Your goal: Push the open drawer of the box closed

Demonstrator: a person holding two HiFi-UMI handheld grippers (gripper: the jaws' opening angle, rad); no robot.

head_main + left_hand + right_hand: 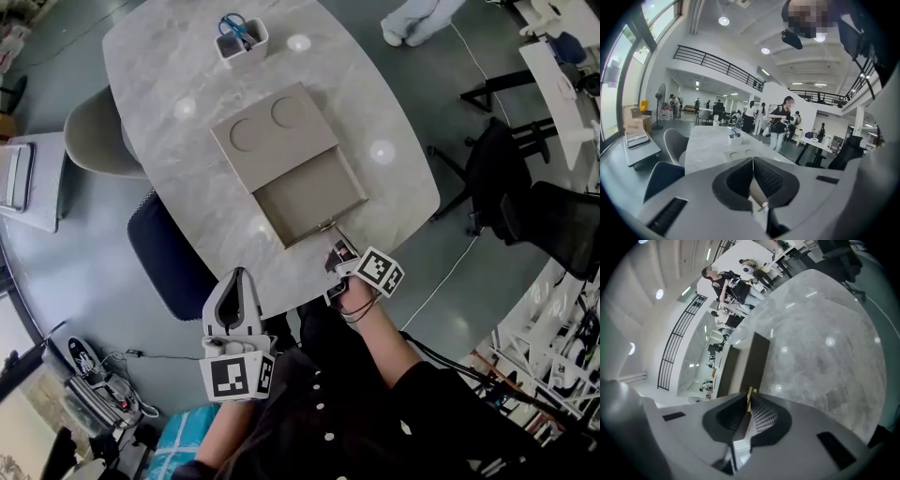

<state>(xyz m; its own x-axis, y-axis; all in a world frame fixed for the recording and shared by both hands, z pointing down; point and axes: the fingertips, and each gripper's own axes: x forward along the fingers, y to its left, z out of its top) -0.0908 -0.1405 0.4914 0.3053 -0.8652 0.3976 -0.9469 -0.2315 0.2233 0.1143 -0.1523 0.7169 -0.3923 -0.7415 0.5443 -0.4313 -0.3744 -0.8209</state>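
Facing the drawer handle [751, 392] just ahead, our right gripper [749, 401] has closed jaws. Our left gripper [752, 159] has closed jaws too.

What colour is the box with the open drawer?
Plain beige-tan, box and drawer alike; the head view shows it best.

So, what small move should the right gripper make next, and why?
Probably ease the right gripper forward so its closed fingers press the front of the drawer by the gold handle. The drawer stands out of the box, and the fingertips sit just short of that handle.
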